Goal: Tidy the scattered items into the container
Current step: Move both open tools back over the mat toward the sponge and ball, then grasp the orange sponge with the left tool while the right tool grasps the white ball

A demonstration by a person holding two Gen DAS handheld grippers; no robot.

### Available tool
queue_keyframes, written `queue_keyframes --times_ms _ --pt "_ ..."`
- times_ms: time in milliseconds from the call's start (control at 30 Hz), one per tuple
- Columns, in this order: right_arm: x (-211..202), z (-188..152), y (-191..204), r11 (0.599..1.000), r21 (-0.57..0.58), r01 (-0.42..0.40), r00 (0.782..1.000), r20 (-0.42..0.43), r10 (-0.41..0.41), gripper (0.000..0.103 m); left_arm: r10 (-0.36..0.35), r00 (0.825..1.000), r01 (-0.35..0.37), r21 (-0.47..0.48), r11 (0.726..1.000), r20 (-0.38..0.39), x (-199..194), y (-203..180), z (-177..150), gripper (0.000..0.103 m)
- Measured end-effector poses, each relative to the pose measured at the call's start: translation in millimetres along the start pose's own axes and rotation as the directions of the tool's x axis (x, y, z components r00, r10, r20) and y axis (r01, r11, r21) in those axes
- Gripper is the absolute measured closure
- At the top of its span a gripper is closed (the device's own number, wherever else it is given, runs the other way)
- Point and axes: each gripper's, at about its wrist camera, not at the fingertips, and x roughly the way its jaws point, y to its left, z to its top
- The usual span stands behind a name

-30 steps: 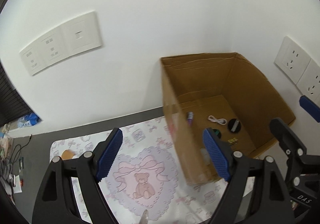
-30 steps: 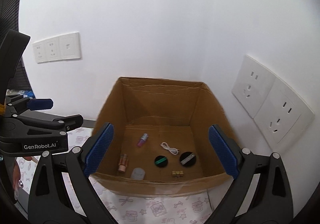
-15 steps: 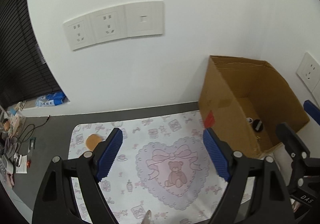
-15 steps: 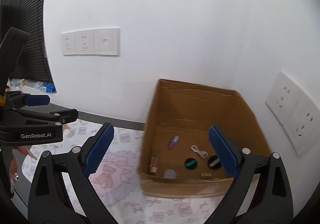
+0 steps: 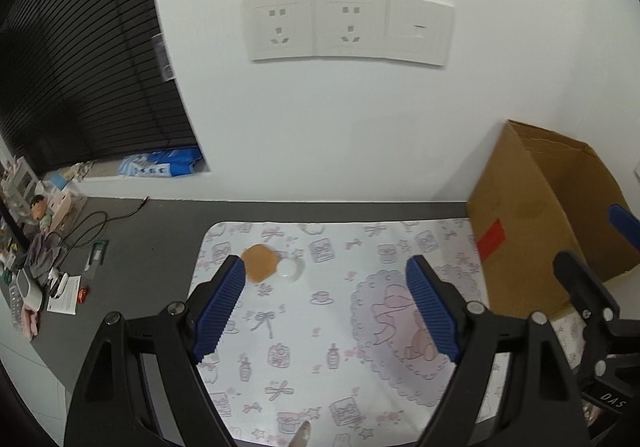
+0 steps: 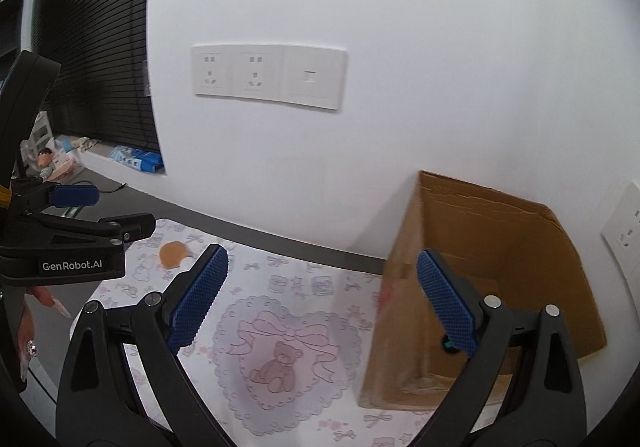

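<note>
An open cardboard box (image 5: pixel 532 207) (image 6: pixel 492 247) stands at the right end of a patterned mat (image 5: pixel 320 311) (image 6: pixel 280 327). At the mat's far left lie a round orange-brown pad (image 5: pixel 260 261) (image 6: pixel 173 253) and a small white round piece (image 5: pixel 290 270) that touches it. My left gripper (image 5: pixel 326 307) hovers open over the mat, just short of those two items, nothing between its blue pads. My right gripper (image 6: pixel 322 295) is open and empty too, over the mat beside the box's left wall. A dark round item (image 6: pixel 448 345) shows inside the box.
A white wall with a socket panel (image 5: pixel 348 29) runs behind the mat. Clutter, cables and small figures (image 5: pixel 44 247) lie on the grey desk to the left, under dark blinds (image 5: pixel 80 67). A person's hand with long nails (image 6: pixel 36 311) holds the left gripper.
Both grippers have swung left, away from the box and over the mat. The box has slid to the right edge of both views, and the orange pad and white piece have come into sight.
</note>
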Motion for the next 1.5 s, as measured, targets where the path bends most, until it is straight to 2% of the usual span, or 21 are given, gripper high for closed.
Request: queue_keyframes --times_ms 367,733,1000,1233,1367,1500 --pt "22.5 4.8 60.0 0.993 -0.064 -0.104 0.995 -0.017 0.103 0.006 0.054 0.998 -0.055 -0.060 0.997 -0.024 8.6 54.0 -11.9 0.022" --pt "60.2 -3.9 95.0 0.984 -0.093 -0.154 0.986 -0.071 0.148 0.006 0.070 0.997 -0.072 -0.100 0.992 -0.025 37.0 91.5 -27.7 0.022" --pt "108.5 -21.5 120.2 0.975 -0.108 -0.196 0.974 -0.138 0.181 0.006 0.049 0.995 -0.061 -0.136 0.989 -0.091 93.4 125.7 -41.4 0.022" --pt "149.2 -39.8 139.2 0.964 -0.122 -0.236 0.960 -0.179 0.213 0.006 0.031 0.993 -0.048 -0.150 0.987 -0.114 142.7 130.5 -44.1 0.022" --pt "177.7 -52.8 147.1 0.947 -0.131 -0.295 0.942 -0.209 0.264 0.006 -0.028 0.993 0.013 -0.124 0.992 -0.119 175.7 132.6 -49.8 0.022" --pt "207.7 -66.8 153.4 0.927 -0.136 -0.350 0.919 -0.242 0.311 0.006 -0.072 0.985 0.054 -0.118 0.992 -0.158 212.1 137.8 -57.8 0.022"
